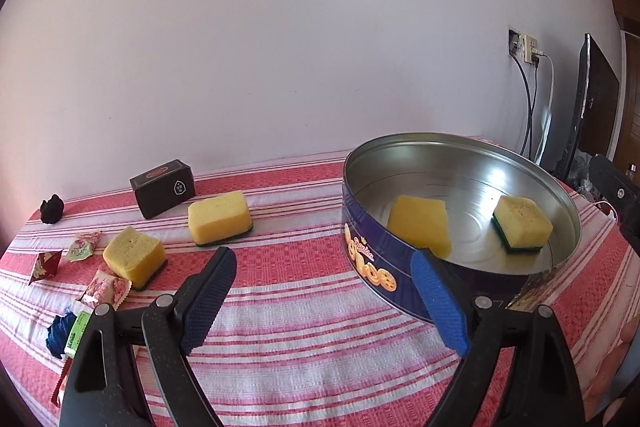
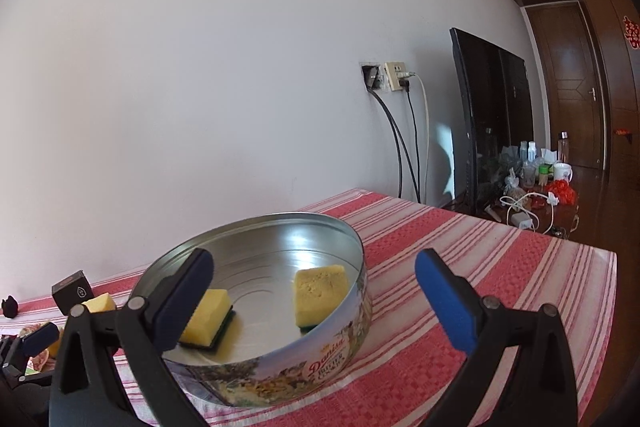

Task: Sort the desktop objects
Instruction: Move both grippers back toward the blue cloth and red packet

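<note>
A round blue cookie tin point(image 1: 370, 267) stands on the striped tablecloth and holds two yellow sponges point(image 1: 420, 227) point(image 1: 522, 223). It also shows in the right wrist view point(image 2: 320, 371) with both sponges point(image 2: 208, 319) point(image 2: 318, 293) inside. Two more yellow sponges point(image 1: 220, 217) point(image 1: 134, 255) lie on the cloth left of the tin. My left gripper point(image 1: 324, 271) is open and empty, above the cloth just left of the tin. My right gripper point(image 2: 314, 279) is open and empty, above the tin's near side.
A dark box point(image 1: 162, 187) and a small black object point(image 1: 52, 209) sit near the wall. Several candy wrappers point(image 1: 84, 247) and a blue-green packet point(image 1: 66, 331) lie at the left. A monitor point(image 2: 488, 123) and cluttered shelf point(image 2: 532, 183) stand beyond the table's right end.
</note>
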`<control>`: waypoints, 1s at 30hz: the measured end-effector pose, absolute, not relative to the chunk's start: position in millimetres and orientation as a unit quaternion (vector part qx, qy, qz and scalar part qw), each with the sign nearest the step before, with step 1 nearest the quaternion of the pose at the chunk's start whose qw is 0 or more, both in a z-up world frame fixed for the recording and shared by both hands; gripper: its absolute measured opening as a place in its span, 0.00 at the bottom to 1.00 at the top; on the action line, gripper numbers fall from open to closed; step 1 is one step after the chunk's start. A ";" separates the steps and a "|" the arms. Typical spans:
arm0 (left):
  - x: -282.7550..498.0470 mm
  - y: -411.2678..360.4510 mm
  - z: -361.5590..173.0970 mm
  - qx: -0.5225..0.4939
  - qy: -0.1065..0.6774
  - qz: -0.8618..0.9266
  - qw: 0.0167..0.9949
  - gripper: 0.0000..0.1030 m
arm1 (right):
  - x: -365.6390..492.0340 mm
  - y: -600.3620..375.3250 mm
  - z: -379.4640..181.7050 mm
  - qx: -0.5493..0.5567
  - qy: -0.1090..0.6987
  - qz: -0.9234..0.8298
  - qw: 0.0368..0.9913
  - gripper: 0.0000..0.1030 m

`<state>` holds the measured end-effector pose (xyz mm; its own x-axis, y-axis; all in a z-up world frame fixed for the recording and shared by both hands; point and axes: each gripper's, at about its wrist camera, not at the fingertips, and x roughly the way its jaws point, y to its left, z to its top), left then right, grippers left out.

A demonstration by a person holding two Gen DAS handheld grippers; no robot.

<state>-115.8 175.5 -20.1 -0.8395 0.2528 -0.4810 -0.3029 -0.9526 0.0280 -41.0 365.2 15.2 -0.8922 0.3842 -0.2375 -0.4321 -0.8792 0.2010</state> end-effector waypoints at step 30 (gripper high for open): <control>-102.2 29.2 -25.6 -0.278 0.015 0.958 0.075 0.88 | -29.0 224.8 7.1 -0.147 0.129 0.978 0.073 1.00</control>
<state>-102.2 29.2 -25.6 -0.8344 0.1349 -0.5344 -0.1520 -0.9883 -0.0122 -29.0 224.8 7.1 -0.9460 0.1052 -0.3068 -0.1813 -0.9559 0.2312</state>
